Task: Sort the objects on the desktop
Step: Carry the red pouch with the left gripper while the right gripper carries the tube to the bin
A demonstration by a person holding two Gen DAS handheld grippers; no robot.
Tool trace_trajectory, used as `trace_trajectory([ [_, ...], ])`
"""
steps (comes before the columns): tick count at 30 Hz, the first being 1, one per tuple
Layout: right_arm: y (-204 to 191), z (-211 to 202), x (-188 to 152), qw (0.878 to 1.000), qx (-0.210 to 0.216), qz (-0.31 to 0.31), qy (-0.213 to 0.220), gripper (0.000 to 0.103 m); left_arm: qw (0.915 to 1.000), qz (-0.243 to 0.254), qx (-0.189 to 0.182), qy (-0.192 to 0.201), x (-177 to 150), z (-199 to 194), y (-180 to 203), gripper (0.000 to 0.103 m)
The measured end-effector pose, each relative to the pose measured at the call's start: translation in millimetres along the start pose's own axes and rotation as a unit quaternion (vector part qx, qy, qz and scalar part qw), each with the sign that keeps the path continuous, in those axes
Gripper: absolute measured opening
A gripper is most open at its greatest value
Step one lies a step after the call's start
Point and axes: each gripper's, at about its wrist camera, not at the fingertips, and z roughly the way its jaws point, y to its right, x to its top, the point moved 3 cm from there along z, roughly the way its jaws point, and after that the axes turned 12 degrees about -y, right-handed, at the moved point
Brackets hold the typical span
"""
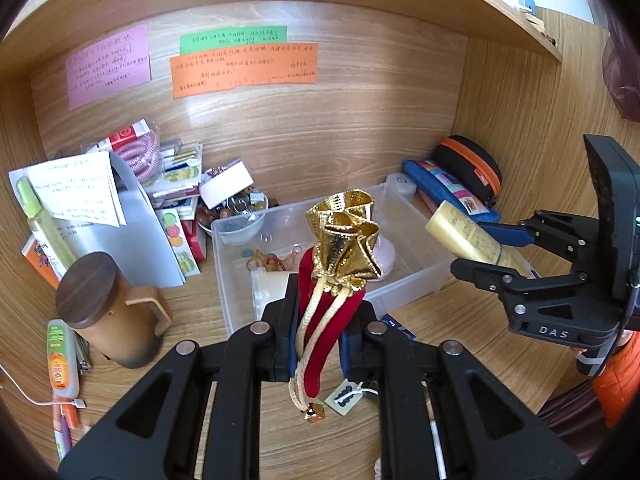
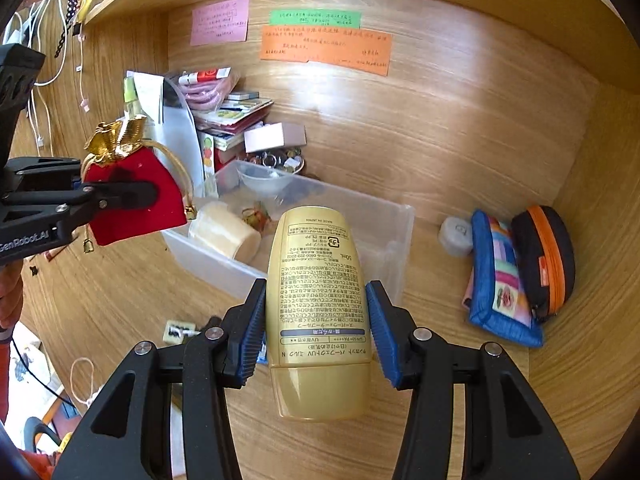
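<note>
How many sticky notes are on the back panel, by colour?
Pink note: 1
Green note: 1
Orange note: 1
Total: 3

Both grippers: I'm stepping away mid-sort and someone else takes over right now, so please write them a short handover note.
Left gripper: shut on the red velvet drawstring pouch with gold top, held up above the desk.
Right gripper: shut on the gold plastic sunscreen bottle, held cap towards the camera, off the desk.
Clear plastic storage box: ahead of both grippers, already holding a cream tape roll, a clear small bowl and small trinkets.
Done: both items picked up.
Left: neither is placed yet; likely both go into the box. A small tag and other clutter remain on the desk.
</note>
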Motion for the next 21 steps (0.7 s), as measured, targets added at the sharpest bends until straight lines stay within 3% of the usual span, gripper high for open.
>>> trace_trajectory([
  [11, 0, 17, 25, 1.0, 0.006, -0.001, 0.0, 0.045, 1.0, -0.004, 0.003, 0.008, 17, 0, -16, 0.014],
  [21, -1, 38, 51, 1.0, 0.012, -0.007, -0.005, 0.045, 1.0, -0.007, -0.001, -0.004, 38, 26, -31, 0.014],
])
